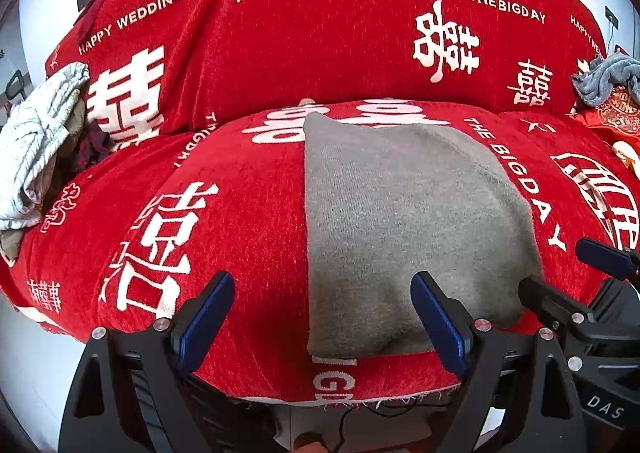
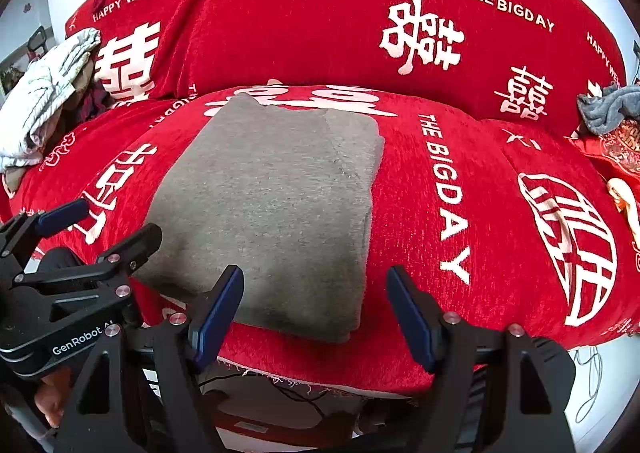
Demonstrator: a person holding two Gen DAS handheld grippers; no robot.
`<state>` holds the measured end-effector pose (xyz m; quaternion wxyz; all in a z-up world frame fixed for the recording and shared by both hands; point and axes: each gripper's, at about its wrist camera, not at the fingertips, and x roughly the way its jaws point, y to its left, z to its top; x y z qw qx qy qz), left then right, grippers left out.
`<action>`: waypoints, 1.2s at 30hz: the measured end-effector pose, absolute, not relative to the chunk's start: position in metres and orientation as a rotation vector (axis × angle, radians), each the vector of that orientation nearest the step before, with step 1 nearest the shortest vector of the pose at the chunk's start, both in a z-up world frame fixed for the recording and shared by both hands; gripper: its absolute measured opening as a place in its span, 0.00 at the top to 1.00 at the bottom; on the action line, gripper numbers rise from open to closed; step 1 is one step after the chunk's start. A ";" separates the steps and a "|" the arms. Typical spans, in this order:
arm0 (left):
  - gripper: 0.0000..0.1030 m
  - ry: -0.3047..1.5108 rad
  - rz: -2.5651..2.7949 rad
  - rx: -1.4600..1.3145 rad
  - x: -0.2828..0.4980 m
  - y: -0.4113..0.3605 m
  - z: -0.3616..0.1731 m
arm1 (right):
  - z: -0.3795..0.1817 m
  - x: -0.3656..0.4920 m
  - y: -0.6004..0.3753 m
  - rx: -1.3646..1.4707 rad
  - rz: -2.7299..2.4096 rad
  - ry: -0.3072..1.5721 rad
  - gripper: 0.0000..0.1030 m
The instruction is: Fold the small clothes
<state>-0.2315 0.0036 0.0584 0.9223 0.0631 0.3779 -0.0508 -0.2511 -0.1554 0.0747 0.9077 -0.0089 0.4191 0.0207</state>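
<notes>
The grey knit garment (image 2: 272, 205) lies folded flat on the red sofa cover (image 2: 480, 213), at 12 o'clock from both grippers. It is judged soft, light and limp; its near hem should be taken. The left gripper (image 1: 324, 317) and right gripper (image 2: 316, 313) are spread, empty.

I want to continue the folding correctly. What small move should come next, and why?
Probably lower both open grippers, the left gripper and the right gripper, onto the near edge of the gray cloth: it lies flat on the red cover, unheld.
</notes>
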 end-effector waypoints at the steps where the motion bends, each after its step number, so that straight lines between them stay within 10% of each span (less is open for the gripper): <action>1: 0.12 0.771 -0.107 0.128 -0.232 0.004 0.059 | 0.075 -0.252 -0.155 -0.022 0.041 0.863 0.26; 36: 0.12 0.758 -0.111 0.134 -0.235 0.003 0.060 | 0.074 -0.253 -0.156 -0.014 0.044 0.866 0.26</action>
